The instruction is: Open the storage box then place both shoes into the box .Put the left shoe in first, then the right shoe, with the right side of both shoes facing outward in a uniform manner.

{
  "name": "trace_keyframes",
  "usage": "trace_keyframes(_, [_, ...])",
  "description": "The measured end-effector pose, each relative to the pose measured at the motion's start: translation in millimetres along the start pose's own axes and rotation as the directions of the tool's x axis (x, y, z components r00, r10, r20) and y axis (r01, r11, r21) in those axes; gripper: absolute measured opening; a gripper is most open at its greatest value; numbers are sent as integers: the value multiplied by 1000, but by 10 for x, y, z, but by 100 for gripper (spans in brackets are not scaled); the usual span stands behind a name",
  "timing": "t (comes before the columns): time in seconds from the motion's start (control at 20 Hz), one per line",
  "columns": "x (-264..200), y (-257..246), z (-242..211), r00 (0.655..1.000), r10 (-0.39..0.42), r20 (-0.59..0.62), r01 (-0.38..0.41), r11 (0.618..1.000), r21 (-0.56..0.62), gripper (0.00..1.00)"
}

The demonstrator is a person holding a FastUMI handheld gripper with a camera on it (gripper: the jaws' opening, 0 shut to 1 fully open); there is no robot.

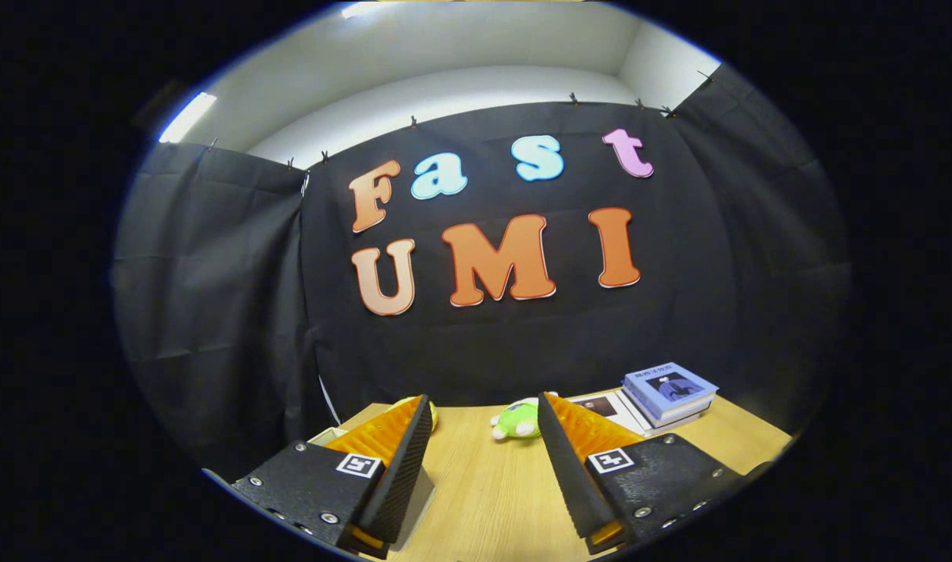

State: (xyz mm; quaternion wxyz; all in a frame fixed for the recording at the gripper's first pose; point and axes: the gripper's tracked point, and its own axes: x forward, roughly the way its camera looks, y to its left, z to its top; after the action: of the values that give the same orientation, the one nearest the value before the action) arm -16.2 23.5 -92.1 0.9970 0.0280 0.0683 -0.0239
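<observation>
Hovering: the gripper (484, 433) hangs above a wooden table (491, 499), aimed level at the booth's black cloth wall (523, 343).
Gripper state: its fingers stand wide apart with bare tabletop between them, and they press on nothing.
Markers: a small square black-and-white tag sits on each finger's mount, one on the left (359, 465) and one on the right (610, 460).
Table: pale wood grain runs away from the fingers toward the cloth wall.
Green toy: a small soft green plush (516, 420) lies on the table beyond the fingers, just beside the tip of the right finger and close to the wall.
Yellow object: a rounded yellowish thing (431, 414) peeks past the tip of the left finger; too much of it is hidden to say what it is.
Books: a short stack of books (669, 393) with a bluish cover on top rests at the far right of the table, beyond the right finger.
Paper: a flat printed sheet or booklet (605, 407) lies beside the stack, between it and the green plush.
White edge: a pale box-like rim (325, 435) shows by the left finger's mount; I cannot tell whether it is the storage box.
Room: a white ceiling with a bright strip light (187, 117) rises above the cloth.
</observation>
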Motion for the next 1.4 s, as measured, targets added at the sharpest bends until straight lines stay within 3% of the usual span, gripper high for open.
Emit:
trace_keyframes(0.3, [-275, -551, 353, 988, -43, 148, 48, 998, -33, 84])
trace_keyframes(0.65, [-498, -1067, 512, 963, -116, 244, 136, 988, -70, 96])
trace_keyframes(1.2, [-560, -1292, 472, 947, -162, 276, 199, 974, -110, 96])
trace_keyframes(1.4, [-519, -1221, 481, 952, -145, 271, 187, 973, -134, 96])
